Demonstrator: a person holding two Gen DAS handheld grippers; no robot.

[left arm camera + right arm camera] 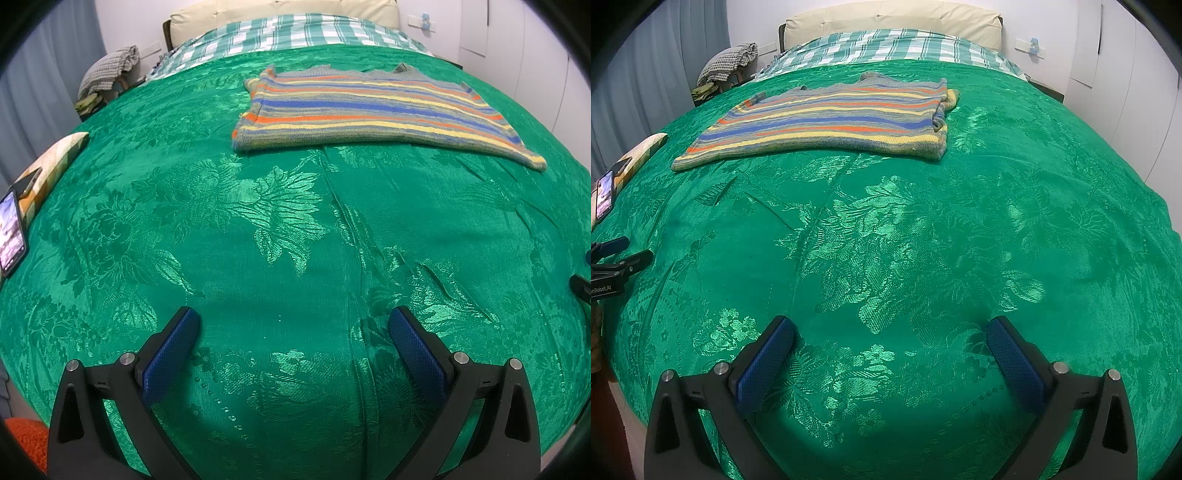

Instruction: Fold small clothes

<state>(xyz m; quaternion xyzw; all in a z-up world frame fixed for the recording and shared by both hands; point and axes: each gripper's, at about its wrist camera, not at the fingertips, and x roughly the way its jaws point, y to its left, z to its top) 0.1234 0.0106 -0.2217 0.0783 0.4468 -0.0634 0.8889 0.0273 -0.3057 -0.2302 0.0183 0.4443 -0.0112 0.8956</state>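
Note:
A striped knit garment (373,110), grey with blue, orange and yellow bands, lies flat on the green bedspread (258,240) toward the head of the bed. It also shows in the right wrist view (834,122), with one side folded over at its right edge. My left gripper (295,321) is open and empty, low over the bedspread, well short of the garment. My right gripper (892,328) is open and empty too, equally far back. The left gripper's tips (624,254) show at the left edge of the right wrist view.
A phone (11,236) with a lit screen lies at the bed's left edge beside a patterned cushion (55,162). A checked green blanket (295,33) and cream headboard (280,11) sit beyond the garment. Clothes are piled on a stand (110,70) at back left.

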